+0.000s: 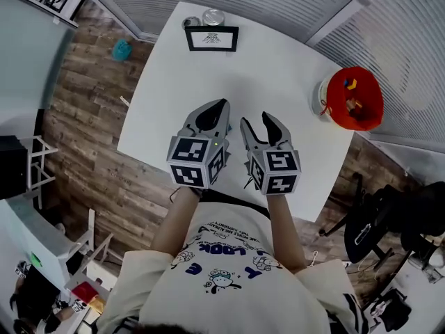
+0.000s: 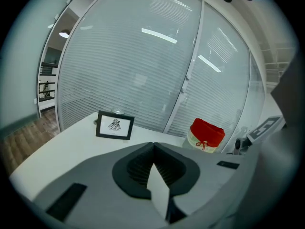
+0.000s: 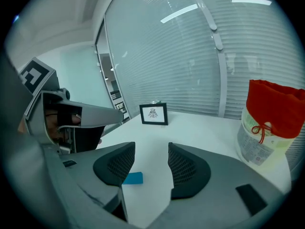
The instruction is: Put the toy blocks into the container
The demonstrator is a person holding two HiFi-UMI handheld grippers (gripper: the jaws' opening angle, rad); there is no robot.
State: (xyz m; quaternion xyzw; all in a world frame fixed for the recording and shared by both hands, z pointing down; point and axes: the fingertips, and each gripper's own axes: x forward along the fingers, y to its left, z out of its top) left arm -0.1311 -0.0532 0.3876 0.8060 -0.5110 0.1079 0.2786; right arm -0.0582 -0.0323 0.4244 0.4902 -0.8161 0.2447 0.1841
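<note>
The container is a white tub with a red liner at the table's right edge; it shows too in the left gripper view and the right gripper view. Small coloured toy blocks lie inside it. A small flat blue piece lies on the white table just past my right gripper's left jaw. My left gripper is shut with nothing in it. Beside it, near the table's front edge, my right gripper stands open and empty. Both are far from the container.
A black picture frame stands at the table's far edge with a metal can behind it. Glass walls with blinds close off the far side. A teal object lies on the wooden floor to the left.
</note>
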